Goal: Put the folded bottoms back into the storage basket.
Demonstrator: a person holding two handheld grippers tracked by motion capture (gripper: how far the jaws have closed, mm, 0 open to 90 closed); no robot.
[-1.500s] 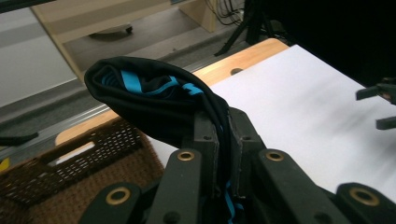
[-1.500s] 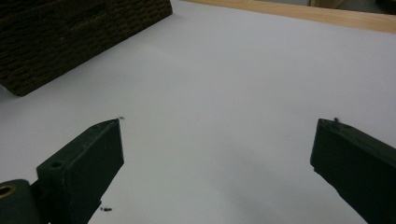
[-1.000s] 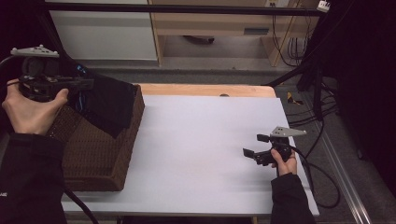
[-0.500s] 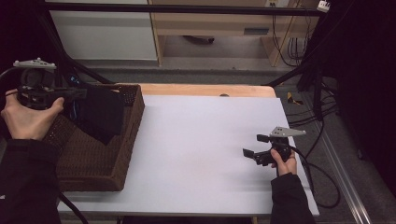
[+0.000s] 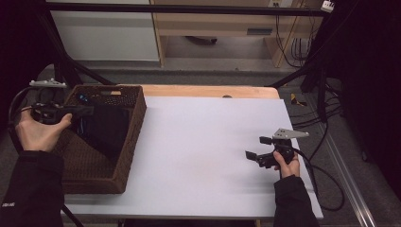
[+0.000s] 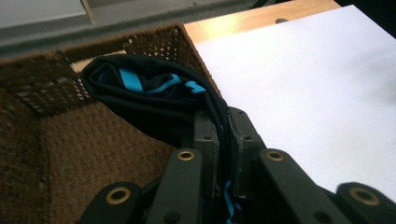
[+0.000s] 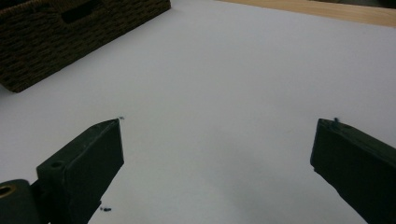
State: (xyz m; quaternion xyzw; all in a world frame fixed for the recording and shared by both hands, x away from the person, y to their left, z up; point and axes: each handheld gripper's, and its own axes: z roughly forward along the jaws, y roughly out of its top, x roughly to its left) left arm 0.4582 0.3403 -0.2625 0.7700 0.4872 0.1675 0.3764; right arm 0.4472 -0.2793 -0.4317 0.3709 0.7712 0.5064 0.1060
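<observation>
The left gripper (image 6: 223, 140) is clamped on a fold of a black garment (image 6: 154, 100) with bright blue stripes; the cloth is pinched flat between the two jaws, and the rest of it hangs forward into the brown wicker basket (image 6: 56, 135). In the high view the left gripper (image 5: 82, 111) is held over the basket's left rim (image 5: 113, 187), with the garment (image 5: 106, 130) draped down inside against the far and right walls. Whether the lowest part of the cloth already rests on the basket floor cannot be told for certain, since the inside is dark.

The step in hand is judged to be the laying of the garment into the basket. It would be done well if the gripper were lowered until the bulk of the cloth is borne by the floor, and the jaws opened only then, so that nothing is left hanging over the rim. The blue-striped edge should be kept clear of the weave, where it might catch.

The right gripper (image 5: 257, 158) is held low over the white table (image 5: 203, 142), well apart from the basket, with its jaws spread wide and nothing between them (image 7: 215, 135). It is best left there, clear of the basket.
</observation>
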